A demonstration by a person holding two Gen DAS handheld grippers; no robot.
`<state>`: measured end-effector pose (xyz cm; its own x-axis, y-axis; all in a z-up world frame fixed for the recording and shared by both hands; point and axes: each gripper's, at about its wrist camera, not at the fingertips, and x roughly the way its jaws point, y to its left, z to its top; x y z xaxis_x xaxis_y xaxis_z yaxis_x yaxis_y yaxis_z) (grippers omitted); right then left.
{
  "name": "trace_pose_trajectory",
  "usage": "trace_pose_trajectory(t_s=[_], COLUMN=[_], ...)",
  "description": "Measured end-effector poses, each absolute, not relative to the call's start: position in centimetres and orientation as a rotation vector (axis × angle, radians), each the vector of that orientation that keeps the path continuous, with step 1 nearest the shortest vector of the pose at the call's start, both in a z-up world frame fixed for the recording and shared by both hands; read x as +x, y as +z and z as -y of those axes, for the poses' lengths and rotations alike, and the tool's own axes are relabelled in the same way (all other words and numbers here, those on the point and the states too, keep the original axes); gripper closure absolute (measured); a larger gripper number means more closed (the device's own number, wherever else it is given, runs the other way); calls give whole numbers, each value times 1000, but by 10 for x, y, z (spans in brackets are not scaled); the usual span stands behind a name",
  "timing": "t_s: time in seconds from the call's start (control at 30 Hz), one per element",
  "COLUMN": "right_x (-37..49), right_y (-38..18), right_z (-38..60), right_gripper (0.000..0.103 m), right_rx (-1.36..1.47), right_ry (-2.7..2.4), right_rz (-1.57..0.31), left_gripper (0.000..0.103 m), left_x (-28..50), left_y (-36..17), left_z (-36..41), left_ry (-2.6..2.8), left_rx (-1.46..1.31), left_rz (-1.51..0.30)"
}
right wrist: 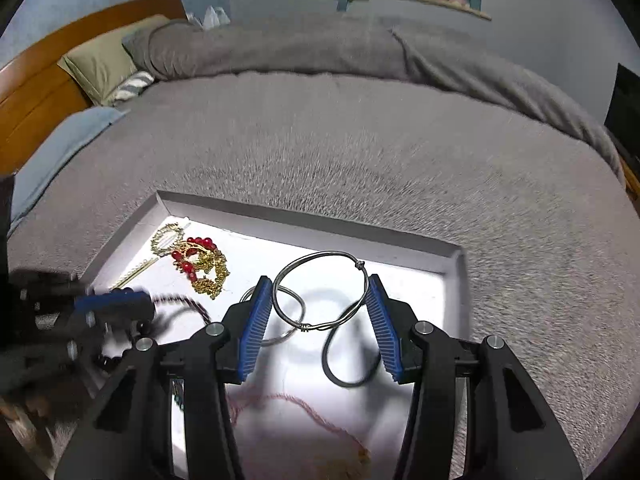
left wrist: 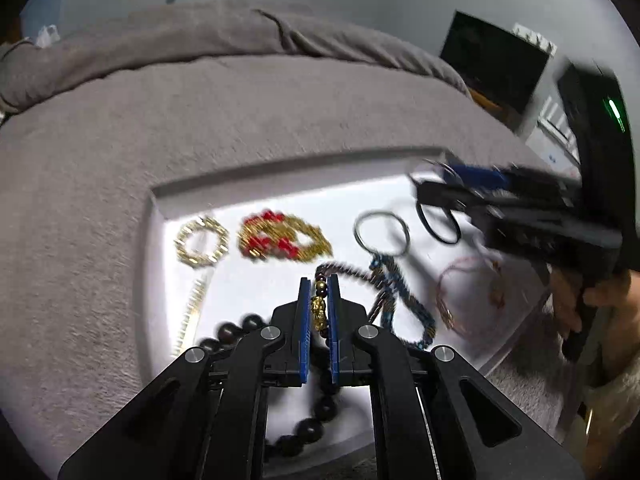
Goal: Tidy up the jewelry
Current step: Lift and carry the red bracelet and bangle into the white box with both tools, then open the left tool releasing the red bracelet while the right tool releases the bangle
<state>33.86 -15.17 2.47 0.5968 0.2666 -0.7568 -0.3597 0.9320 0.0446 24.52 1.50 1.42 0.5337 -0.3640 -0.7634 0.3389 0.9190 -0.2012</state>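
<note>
A bed (right wrist: 360, 152) covered by a grey blanket carries a shallow white tray (right wrist: 304, 226) that holds the jewelry. The left tool (left wrist: 319, 280) reaches over the tray's near side, its blue pads nearly closed on a dark beaded bracelet (left wrist: 308, 428) with a gold charm (left wrist: 318, 312) held between them; the remaining beads hang and trail beneath the tool. The right tool (right wrist: 320, 292) stands wide open above the tray's right half, a silver wire bangle (right wrist: 320, 256) framed between its pads; whether the bangle touches either pad cannot be told. A second silver ring (right wrist: 288, 312) and a dark loop (right wrist: 340, 376) lie just beside and below the bangle. Toward the tray's far left lie a gold-and-red beaded piece (left wrist: 280, 240) and, beside it, a gold ring-shaped bracelet (left wrist: 202, 242). A blue-and-purple braided cord (left wrist: 390, 292) lies near the tray's centre, and a thin reddish thread bracelet (left wrist: 468, 292) to its right.
</note>
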Motion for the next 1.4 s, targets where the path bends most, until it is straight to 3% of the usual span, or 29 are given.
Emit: trace_pose_trajectory(t_s=[0.27,0.4,0.73,0.83,0.9,1.07,1.3,1.4], right_x=[360,365,381,377,372,352,281,252], right_y=[15,18,9,15,21,38,73,85], right_z=[135,131,133,134,136,151,188,202], right_gripper=[55,55,54,49,38,36,5,6], right_rx=[-142,-150,-90,-101,-111,-53,0,35], right_ry=[328,314,289,272,260,258,227,216], right_rz=[-959,-966,-1022,-995,-971,-932,-799,-753], left_gripper=[94,64,50,49,49,48,14,8], left_x=[242,237,222,218,213,198,159,141], left_y=[4,6,18,20,22,23,36,44], left_z=[-9,-17,-21,-25,-28,-27,-27,-29], left_ry=[-441,-430,-394,-398,-398,-390,-317,-276], left_rx=[-17,-50,-12,-20,-34,-27,-18,-7], left_rz=[-937,-908,-838,-832,-823,-806,-731,-700])
